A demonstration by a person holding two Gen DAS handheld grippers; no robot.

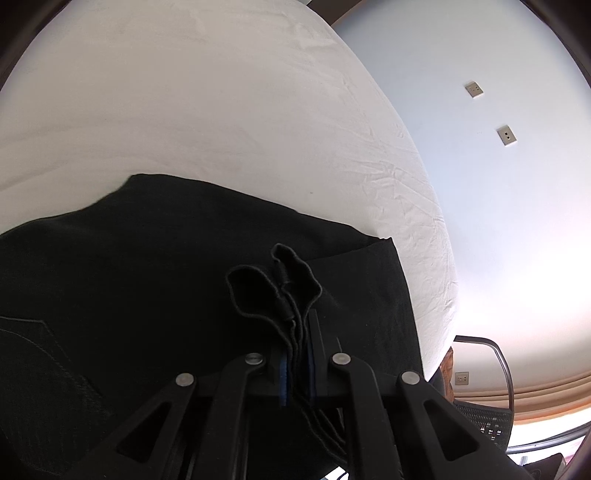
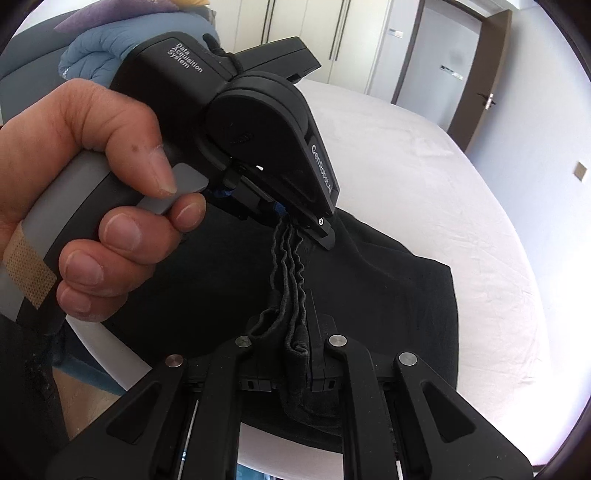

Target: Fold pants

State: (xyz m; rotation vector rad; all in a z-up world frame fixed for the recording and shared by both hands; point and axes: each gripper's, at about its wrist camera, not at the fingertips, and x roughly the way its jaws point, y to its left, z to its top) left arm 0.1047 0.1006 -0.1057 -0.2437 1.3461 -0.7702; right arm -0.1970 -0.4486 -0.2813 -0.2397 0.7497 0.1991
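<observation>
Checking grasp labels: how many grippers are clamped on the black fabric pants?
2: left gripper pinches the bunched hem above; right gripper grips it below. Black fabric pants lie on the white bed.

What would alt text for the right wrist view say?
Both grippers pinch one bunched edge of black pants over a white bed: the right gripper at bottom, the left gripper, held in a hand, just beyond it.

A bed covered by a creased white sheet (image 1: 229, 110) is seen. Two wall sockets (image 1: 474, 89) are mounted on the pale wall beside it. A dark wooden door (image 2: 480, 74) and white wardrobe doors (image 2: 306, 33) are seen beyond the bed, and a blue quilt (image 2: 92, 55) is heaped at its far end.
</observation>
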